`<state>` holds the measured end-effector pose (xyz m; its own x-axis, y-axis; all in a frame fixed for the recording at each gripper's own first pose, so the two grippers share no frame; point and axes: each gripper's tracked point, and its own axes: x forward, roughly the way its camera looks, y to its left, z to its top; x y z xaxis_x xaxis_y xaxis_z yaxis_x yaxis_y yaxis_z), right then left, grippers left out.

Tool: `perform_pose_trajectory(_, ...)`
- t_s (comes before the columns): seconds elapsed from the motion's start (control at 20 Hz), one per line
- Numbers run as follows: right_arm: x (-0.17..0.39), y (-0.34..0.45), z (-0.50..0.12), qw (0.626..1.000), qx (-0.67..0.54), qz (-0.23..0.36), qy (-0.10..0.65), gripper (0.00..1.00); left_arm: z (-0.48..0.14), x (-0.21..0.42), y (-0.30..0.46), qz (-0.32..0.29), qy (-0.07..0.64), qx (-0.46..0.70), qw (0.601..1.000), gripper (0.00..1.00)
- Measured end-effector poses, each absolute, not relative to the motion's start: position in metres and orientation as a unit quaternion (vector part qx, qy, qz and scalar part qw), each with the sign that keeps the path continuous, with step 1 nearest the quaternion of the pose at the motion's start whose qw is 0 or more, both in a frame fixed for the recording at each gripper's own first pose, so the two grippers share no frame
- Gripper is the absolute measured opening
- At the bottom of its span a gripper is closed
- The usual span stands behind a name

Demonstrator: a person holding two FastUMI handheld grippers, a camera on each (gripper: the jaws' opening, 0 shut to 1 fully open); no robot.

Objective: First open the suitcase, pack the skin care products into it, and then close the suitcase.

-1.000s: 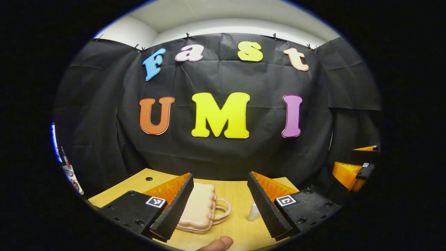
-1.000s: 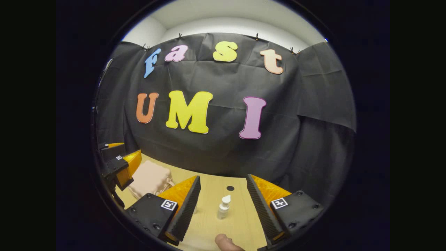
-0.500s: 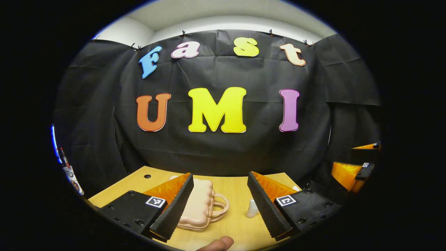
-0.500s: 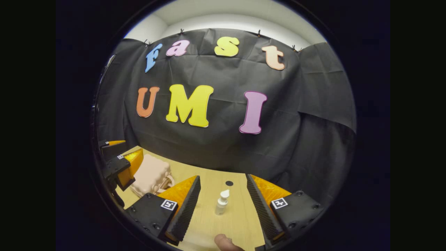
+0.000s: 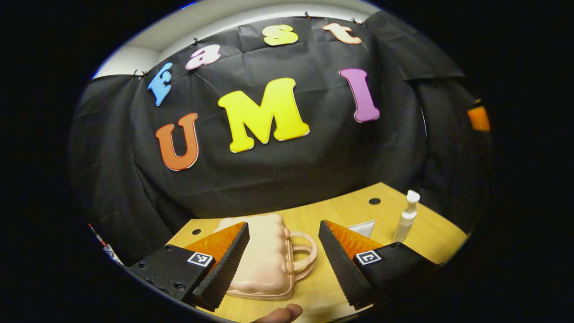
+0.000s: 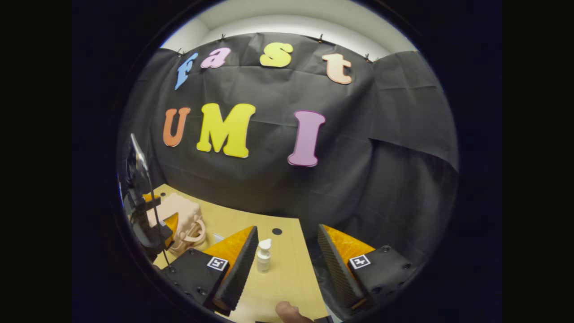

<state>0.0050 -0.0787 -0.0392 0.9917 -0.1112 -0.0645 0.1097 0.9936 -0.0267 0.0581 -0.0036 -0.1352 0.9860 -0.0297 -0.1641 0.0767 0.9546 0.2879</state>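
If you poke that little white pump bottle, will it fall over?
Probably, yes. The small white plastic pump bottle stands upright on the wooden table, tall and narrow on a small base, so a push near its pump head would likely tip it. It looks light, so it may slide first. Being round, it could roll once it is down.

Left claw (image 5: 282, 264) gapes above the closed suitcase (image 5: 264, 262) – bare table (image 5: 341, 211) separates it from the pump bottle (image 5: 406, 217)

no readable text, brand or number on the suitcase (image 5: 264, 260) or the pump bottle (image 5: 406, 217); square coded markers on the finger mounts, not legible.
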Motion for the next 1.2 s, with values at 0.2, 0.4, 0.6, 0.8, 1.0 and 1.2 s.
perform_pose_trajectory(0.2,0.002,-0.113,-0.057,0.996,-0.015,-0.080,0.042,0.79,-0.186,0.076,-0.002,-0.036,0.112,0.239,0.964,0.99)
perform_pose_trajectory(0.4,0.002,-0.135,-0.089,0.994,-0.004,-0.084,0.069,0.80,-0.223,0.085,-0.010,-0.065,0.127,0.302,0.943,0.99)
perform_pose_trajectory(0.6,0.013,-0.146,-0.110,0.994,0.009,-0.070,0.086,0.79,-0.242,0.097,-0.011,-0.069,0.141,0.392,0.906,0.98)
perform_pose_trajectory(0.8,0.026,-0.164,-0.128,0.994,-0.010,-0.055,0.092,0.79,-0.255,0.115,-0.009,-0.049,0.160,0.456,0.874,0.97)
perform_pose_trajectory(1.0,0.030,-0.164,-0.136,0.996,-0.045,-0.026,0.071,0.79,-0.268,0.130,0.001,-0.026,0.186,0.524,0.831,0.93)
perform_pose_trajectory(1.2,0.028,-0.150,-0.141,0.996,-0.046,-0.009,0.075,0.80,-0.265,0.137,0.002,-0.018,0.183,0.570,0.801,0.80)
